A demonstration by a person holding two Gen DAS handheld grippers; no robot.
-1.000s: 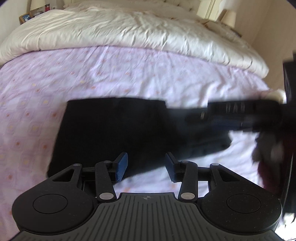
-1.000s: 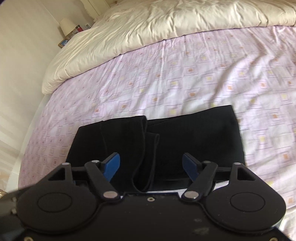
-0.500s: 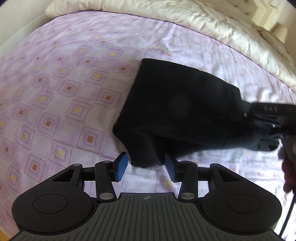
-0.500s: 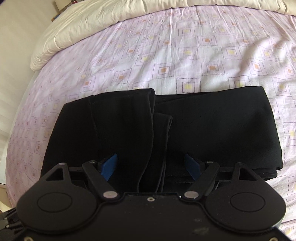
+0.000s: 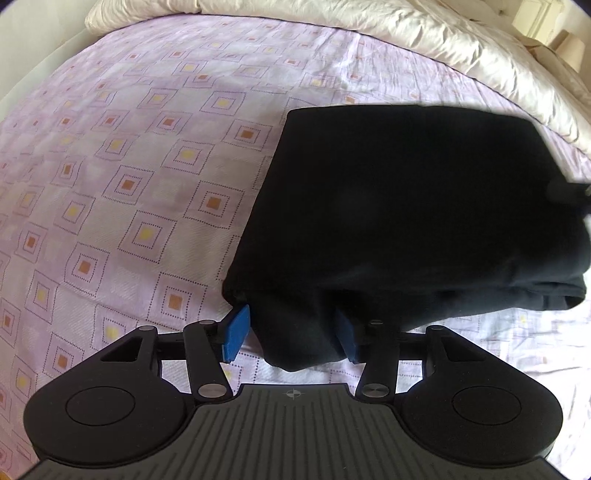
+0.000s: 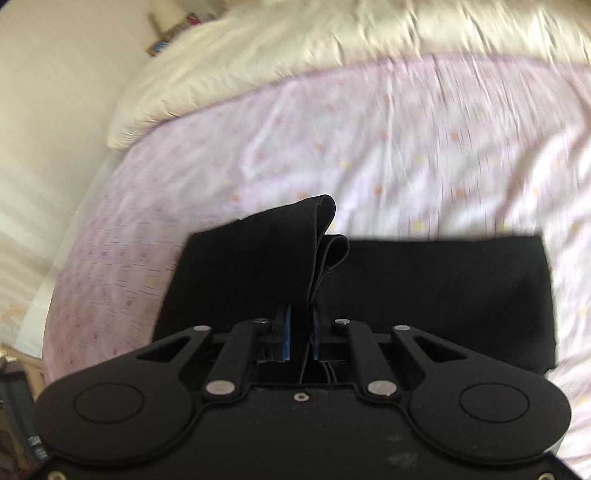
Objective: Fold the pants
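Black folded pants point(image 5: 399, 206) lie on a lilac patterned bed sheet point(image 5: 129, 177). My left gripper point(image 5: 291, 338) is open, its blue pads on either side of the pants' near corner, which hangs between them. In the right wrist view the pants point(image 6: 424, 288) lie across the sheet, and my right gripper point(image 6: 300, 338) is shut on a raised fold of the fabric point(image 6: 295, 243) that stands up in front of it. The right gripper shows as a dark edge at the far right of the left wrist view point(image 5: 569, 190).
A cream duvet point(image 5: 424, 33) is bunched along the far side of the bed, also seen in the right wrist view point(image 6: 295, 55). A bedside lamp point(image 5: 570, 48) stands at the back right. The bed's left edge and a pale wall point(image 6: 48, 129) show in the right wrist view.
My right gripper has closed on the pants' edge and lifted a fold of it. My left gripper has moved in so the pants' near corner sits between its open pads.
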